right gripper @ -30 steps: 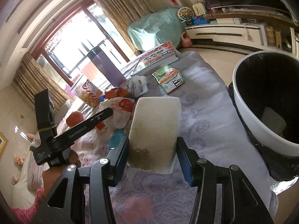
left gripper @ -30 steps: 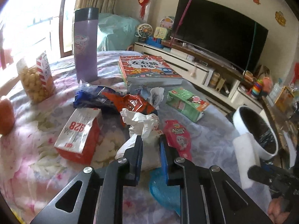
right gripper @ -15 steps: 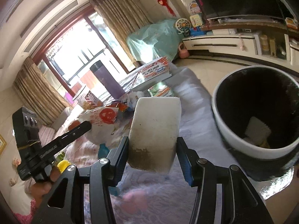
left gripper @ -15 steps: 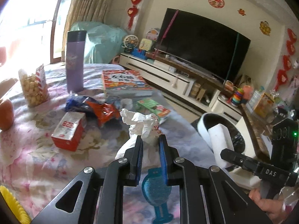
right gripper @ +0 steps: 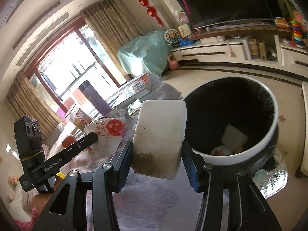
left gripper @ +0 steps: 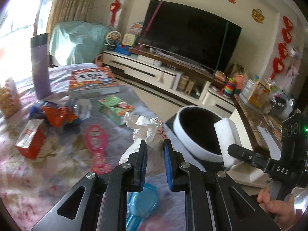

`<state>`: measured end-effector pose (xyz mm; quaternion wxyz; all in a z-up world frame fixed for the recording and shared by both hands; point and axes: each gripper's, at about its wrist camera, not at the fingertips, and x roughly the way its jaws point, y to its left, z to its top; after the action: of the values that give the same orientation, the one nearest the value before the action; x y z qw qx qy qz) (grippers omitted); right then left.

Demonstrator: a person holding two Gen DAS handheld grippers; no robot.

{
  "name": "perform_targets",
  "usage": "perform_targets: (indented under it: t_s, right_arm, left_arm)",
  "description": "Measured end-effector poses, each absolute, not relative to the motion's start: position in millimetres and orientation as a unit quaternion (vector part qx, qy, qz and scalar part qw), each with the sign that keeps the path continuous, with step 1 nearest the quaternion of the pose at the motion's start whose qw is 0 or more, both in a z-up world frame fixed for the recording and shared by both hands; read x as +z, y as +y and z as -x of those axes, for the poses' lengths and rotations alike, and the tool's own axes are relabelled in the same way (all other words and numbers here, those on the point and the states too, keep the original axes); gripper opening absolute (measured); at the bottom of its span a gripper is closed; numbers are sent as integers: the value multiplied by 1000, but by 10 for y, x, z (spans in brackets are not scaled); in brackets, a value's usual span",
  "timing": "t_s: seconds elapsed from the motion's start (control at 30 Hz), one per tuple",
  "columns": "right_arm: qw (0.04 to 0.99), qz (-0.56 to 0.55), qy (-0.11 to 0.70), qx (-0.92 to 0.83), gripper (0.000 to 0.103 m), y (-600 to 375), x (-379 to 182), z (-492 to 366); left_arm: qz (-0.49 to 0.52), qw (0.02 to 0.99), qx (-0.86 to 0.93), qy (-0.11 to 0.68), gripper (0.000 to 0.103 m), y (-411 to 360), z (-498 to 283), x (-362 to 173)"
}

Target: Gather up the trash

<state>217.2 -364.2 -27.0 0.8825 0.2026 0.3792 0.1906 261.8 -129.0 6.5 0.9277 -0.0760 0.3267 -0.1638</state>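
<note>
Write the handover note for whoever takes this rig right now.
Left gripper: shut on a crumpled paper wrapper, lifted off the table.
Right gripper: shut on a dirty white sponge, near the rim of the bin.
Done: some trash already lies in the bin.
Left: drop the sponge and the wrapper into the bin. Then fetch the snack wrappers, pink packet and likely the red carton from the table.

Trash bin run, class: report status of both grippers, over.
Left gripper shut on crumpled paper. Right gripper shut on white foam block. Bin just ahead, path clear.
</note>
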Motion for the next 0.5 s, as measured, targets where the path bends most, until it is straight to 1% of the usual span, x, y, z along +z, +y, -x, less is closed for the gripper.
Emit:
perform_targets:
  t_s: [0.5]
  right_arm:
    - [891, -204, 376, 154, 51, -4066, -265, -2233]
  left_arm:
    - [64, 920, -197, 333, 15, -1646, -2860, 22]
